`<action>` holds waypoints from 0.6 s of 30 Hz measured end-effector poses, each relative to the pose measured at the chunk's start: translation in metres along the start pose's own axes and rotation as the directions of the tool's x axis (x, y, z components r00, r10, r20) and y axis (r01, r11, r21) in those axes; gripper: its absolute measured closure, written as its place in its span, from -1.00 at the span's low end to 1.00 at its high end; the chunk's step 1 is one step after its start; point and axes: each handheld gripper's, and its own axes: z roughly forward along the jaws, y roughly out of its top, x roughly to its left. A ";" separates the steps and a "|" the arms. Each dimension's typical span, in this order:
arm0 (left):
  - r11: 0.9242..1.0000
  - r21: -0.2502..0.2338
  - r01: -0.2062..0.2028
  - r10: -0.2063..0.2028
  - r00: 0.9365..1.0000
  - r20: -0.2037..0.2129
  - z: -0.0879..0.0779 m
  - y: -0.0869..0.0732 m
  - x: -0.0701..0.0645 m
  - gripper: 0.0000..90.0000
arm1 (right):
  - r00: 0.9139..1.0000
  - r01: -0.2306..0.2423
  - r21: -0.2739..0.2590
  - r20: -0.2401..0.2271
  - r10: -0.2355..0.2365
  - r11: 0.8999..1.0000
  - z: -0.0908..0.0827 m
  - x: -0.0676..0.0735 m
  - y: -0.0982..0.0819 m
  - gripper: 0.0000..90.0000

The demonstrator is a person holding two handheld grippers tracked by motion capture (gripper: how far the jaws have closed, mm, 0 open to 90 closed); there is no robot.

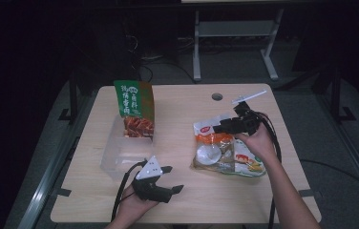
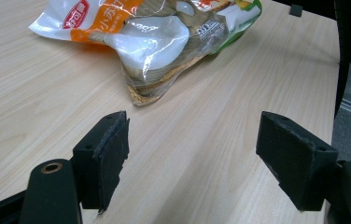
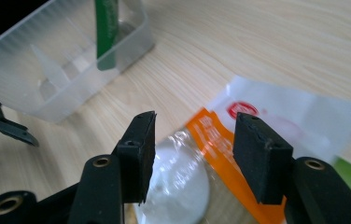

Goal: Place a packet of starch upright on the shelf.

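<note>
Right claw (image 1: 218,127) open over snack bag (image 1: 225,152), wrist angled left; left claw (image 1: 172,179) open, low over table (image 1: 177,119).

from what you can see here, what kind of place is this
Probably a lab or workshop set up for recording, not a home. A bare wooden table stands among metal frame legs and loose floor cables, and a person works snack bags with the left gripper and right gripper.

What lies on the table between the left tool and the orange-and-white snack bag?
Nothing: in the left gripper view, bare wood runs from the open left tool to the snack bag. The high view shows the same gap on the table.
</note>
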 end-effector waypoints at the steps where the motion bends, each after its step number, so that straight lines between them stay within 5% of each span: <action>1: 1.000 0.000 -0.001 0.001 1.000 0.000 0.000 0.000 0.000 -0.44 | 1.000 -0.010 0.004 0.005 0.010 1.000 -0.002 -0.003 -0.003 0.07; 18: 1.000 -0.001 0.008 -0.008 1.000 0.004 0.002 0.000 0.000 -0.44 | 0.990 -0.116 0.063 0.084 0.110 0.991 -0.001 -0.039 -0.031 0.03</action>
